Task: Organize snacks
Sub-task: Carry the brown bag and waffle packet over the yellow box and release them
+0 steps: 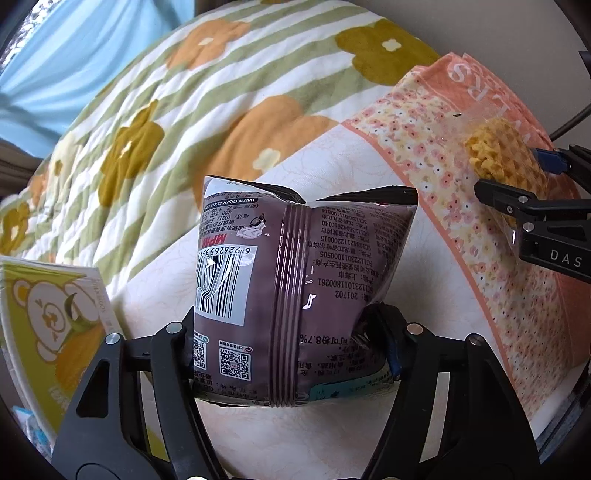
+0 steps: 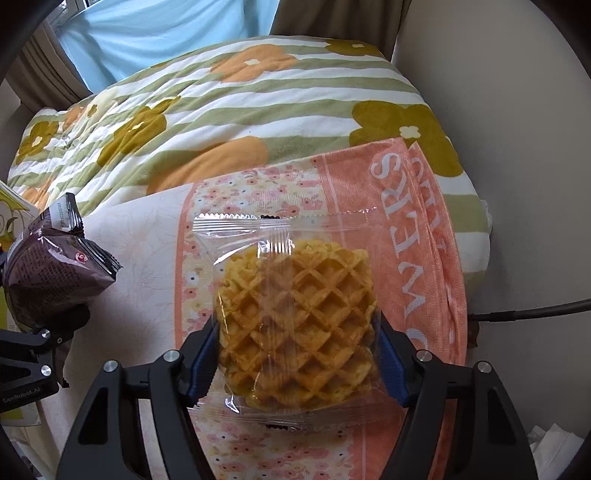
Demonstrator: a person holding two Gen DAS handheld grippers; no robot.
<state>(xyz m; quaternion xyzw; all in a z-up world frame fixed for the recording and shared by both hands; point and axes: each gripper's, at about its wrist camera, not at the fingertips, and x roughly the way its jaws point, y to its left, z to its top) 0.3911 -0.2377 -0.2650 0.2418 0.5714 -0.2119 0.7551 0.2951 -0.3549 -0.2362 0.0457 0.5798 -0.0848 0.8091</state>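
The left gripper (image 1: 291, 339) is clamped on a brown snack bag (image 1: 295, 288), w/ both fingers pressed into the bag's lower sides so the foil puckers. The bag stands upright between them, back seam and barcode facing the left wrist cam, held above a pale cream surface (image 1: 332, 435). The right gripper (image 2: 295, 354) is closed on a clear-wrapped waffle cookie (image 2: 299, 325), its blue pads (image 2: 201, 363) squeezing the packet from both sides; the packet sits over a pink floral towel (image 2: 406, 229) (white lettering runs along its border). In the right wrist view the brown bag shows at far left, well apart from the waffle packet. Behind both lies a green-striped quilt w/ orange and olive flowers (image 1: 166, 122), and a light blue curtain (image 2: 159, 33) hangs past it. At the left cam's lower-left edge sits a yellow-green box w/ a bear print (image 1: 44, 317), near the brown bag but not touching it.
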